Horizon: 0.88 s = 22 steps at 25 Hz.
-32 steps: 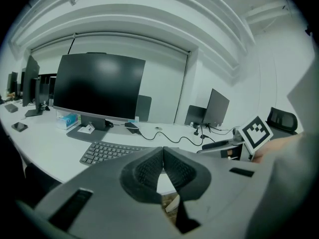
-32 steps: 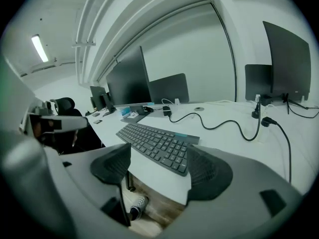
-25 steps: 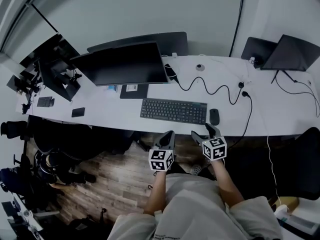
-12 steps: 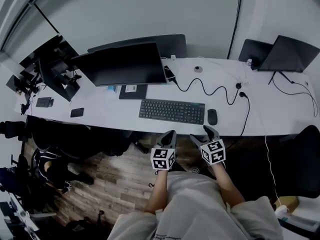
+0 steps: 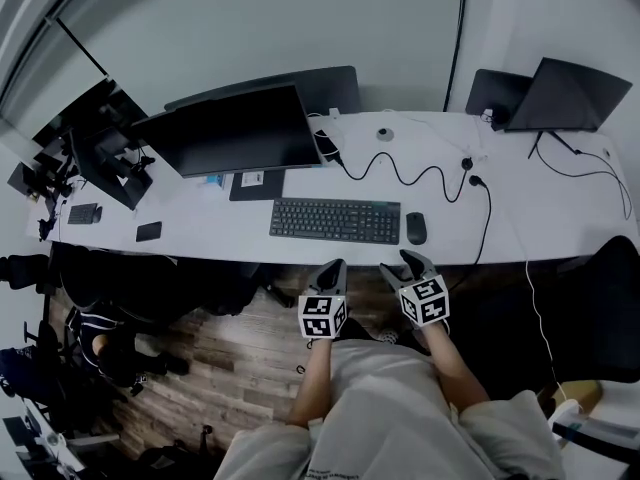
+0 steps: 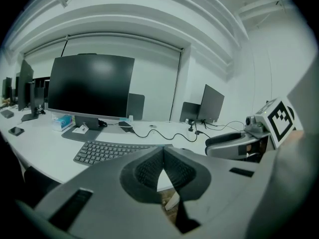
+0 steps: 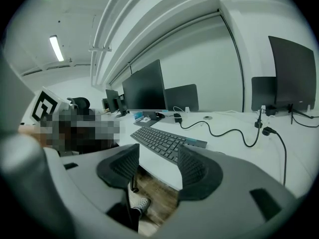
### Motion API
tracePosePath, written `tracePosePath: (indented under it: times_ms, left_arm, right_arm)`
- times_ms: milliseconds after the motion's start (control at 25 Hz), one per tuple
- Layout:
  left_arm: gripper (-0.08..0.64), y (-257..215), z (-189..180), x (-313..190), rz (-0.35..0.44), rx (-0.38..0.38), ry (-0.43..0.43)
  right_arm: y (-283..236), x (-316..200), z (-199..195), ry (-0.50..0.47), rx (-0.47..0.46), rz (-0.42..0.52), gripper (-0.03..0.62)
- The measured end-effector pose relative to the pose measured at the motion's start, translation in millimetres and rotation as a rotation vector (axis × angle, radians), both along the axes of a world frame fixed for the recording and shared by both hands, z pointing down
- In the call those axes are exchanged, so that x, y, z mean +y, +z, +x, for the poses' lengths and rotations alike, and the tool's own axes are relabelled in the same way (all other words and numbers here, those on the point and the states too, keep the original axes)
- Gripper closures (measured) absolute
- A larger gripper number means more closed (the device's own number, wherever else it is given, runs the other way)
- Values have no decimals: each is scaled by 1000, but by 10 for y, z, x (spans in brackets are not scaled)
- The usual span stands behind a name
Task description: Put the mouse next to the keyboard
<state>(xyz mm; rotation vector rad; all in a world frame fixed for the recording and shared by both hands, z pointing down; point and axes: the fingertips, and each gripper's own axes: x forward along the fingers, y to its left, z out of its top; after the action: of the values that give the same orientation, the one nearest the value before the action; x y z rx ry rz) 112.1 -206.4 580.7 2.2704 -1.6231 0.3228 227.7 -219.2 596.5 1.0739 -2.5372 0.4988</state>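
Note:
A black mouse (image 5: 415, 228) lies on the white desk (image 5: 220, 230), just right of the black keyboard (image 5: 335, 221). Both grippers hang in front of the desk's near edge, over the wooden floor, clear of the desk things. My left gripper (image 5: 336, 266) is shut and empty, its pads together (image 6: 163, 152), with the keyboard (image 6: 112, 151) beyond it. My right gripper (image 5: 404, 262) sits just below the mouse; its jaws are closing with nothing between them (image 7: 158, 166). The keyboard (image 7: 167, 141) shows beyond the right jaws; the mouse is hidden there.
A large monitor (image 5: 230, 128) stands behind the keyboard, a second screen (image 5: 100, 143) at the far left, a laptop (image 5: 565, 93) at the far right. A black cable (image 5: 425, 178) snakes behind the mouse. A phone (image 5: 148, 231) lies near the left front edge.
The right jaws have narrowed. The head view has shifted a little, so the desk sits slightly higher and further left; both grippers stay below the desk edge.

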Motion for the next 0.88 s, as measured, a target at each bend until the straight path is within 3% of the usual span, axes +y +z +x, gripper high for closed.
tracePosePath:
  times_ms: [720, 880]
  left_arm:
    - [538, -15, 21, 66, 5, -8, 39]
    - [537, -13, 29, 78, 9, -11, 44]
  right_arm:
    - [-86, 44, 1, 38, -29, 44, 523]
    - [-88, 67, -9, 36, -23, 48, 538]
